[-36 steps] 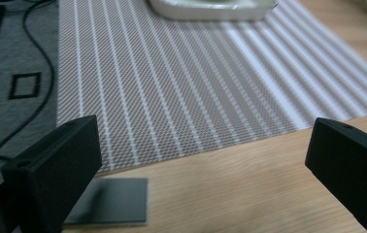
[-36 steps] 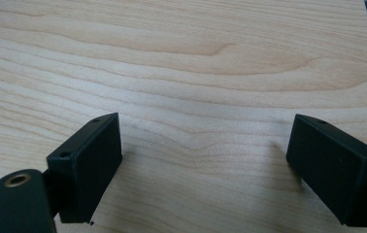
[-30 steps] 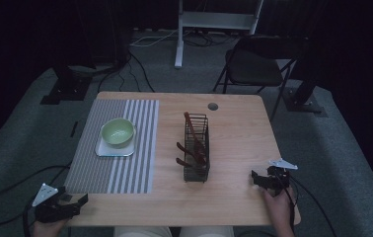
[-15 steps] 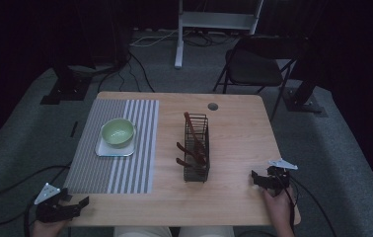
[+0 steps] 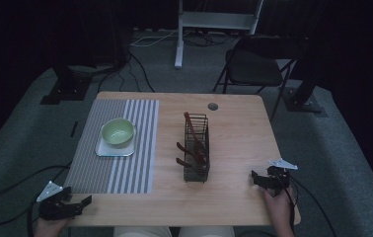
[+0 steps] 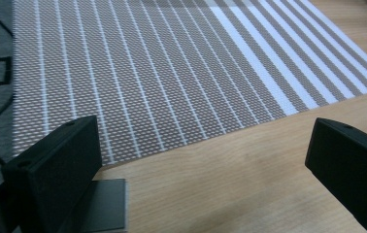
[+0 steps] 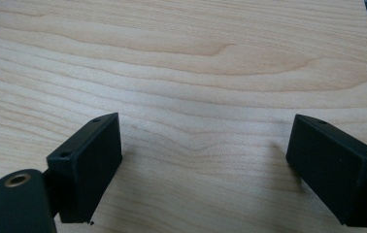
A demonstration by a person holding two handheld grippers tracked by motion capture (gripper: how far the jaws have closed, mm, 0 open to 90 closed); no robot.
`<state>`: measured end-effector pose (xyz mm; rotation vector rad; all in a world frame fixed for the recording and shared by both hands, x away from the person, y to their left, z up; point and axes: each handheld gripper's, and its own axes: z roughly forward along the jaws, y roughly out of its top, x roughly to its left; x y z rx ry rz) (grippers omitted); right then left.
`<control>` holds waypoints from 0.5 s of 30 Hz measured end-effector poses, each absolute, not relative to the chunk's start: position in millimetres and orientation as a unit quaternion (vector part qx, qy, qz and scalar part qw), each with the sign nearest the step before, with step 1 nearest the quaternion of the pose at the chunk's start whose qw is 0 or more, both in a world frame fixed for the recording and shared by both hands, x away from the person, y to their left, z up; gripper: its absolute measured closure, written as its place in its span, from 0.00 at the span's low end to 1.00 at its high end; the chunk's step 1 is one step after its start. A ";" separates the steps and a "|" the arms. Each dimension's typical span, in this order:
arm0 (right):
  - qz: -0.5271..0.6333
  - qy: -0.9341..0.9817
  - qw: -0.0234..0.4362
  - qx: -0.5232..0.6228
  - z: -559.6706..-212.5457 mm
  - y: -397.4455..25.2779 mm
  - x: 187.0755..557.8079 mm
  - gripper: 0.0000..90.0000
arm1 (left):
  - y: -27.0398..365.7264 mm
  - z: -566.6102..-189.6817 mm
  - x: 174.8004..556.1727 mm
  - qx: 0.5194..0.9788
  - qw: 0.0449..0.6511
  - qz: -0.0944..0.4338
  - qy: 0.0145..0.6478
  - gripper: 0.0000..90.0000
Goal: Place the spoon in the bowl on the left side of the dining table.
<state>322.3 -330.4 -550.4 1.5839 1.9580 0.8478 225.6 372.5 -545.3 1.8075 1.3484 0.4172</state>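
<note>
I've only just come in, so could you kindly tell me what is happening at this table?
A person sits at the light wooden table with a black two-jaw gripper in each hand. Both the left gripper and the right gripper are open, hold nothing and sit near the table's front corners. A black wire basket holding reddish-brown utensils stands mid-table. A pale green bowl rests on a square pale plate on the grey striped placemat. Nothing is being touched.

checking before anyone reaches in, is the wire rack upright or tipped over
Upright: the wire rack stands on the table, brown utensils leaning inside it.
</note>
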 end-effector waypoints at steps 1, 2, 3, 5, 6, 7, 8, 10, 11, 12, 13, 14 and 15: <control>0.310 0.715 0.240 0.579 -550.4 -330.4 322.3 0.13 | 372.5 -544.5 225.7 0.717 0.414 0.166 0.535 0.00; 0.310 0.715 0.240 0.579 -550.4 -330.4 322.3 0.13 | 372.4 -543.5 225.9 0.716 0.420 0.164 0.533 0.00; 0.310 0.715 0.240 0.579 -550.4 -330.4 322.3 0.13 | 372.0 -542.4 226.3 0.713 0.423 0.166 0.534 0.00; 0.310 0.715 0.240 0.579 -550.4 -330.4 322.3 0.13 | 369.8 -540.8 227.5 0.715 0.426 0.164 0.530 0.00; 0.310 0.715 0.240 0.579 -550.4 -330.4 322.3 0.13 | 368.3 -540.2 228.0 0.716 0.424 0.165 0.529 0.00; 0.310 0.715 0.240 0.579 -550.4 -330.4 322.3 0.13 | 366.6 -539.8 228.4 0.718 0.426 0.162 0.526 0.00; 0.310 0.715 0.240 0.579 -550.4 -330.4 322.3 0.13 | 364.7 -539.3 228.6 0.718 0.425 0.165 0.526 0.00; 0.310 0.715 0.240 0.579 -550.4 -330.4 322.3 0.13 | 361.7 -538.4 229.1 0.722 0.423 0.164 0.522 0.00; 0.310 0.715 0.240 0.579 -550.4 -330.4 322.3 0.13 | 360.4 -538.0 229.4 0.722 0.421 0.166 0.523 0.00; 0.310 0.715 0.240 0.579 -550.4 -330.4 322.3 0.13 | 359.6 -537.6 229.7 0.725 0.421 0.165 0.520 0.00; 0.310 0.715 0.240 0.579 -550.4 -330.4 322.3 0.13 | 358.9 -537.0 229.7 0.724 0.421 0.167 0.520 0.00; 0.310 0.715 0.240 0.579 -550.4 -330.4 322.3 0.13 | 358.4 -536.4 229.8 0.723 0.421 0.170 0.521 0.00; 0.310 0.715 0.240 0.579 -550.4 -330.4 322.3 0.13 | 358.1 -535.7 230.0 0.723 0.424 0.168 0.520 0.00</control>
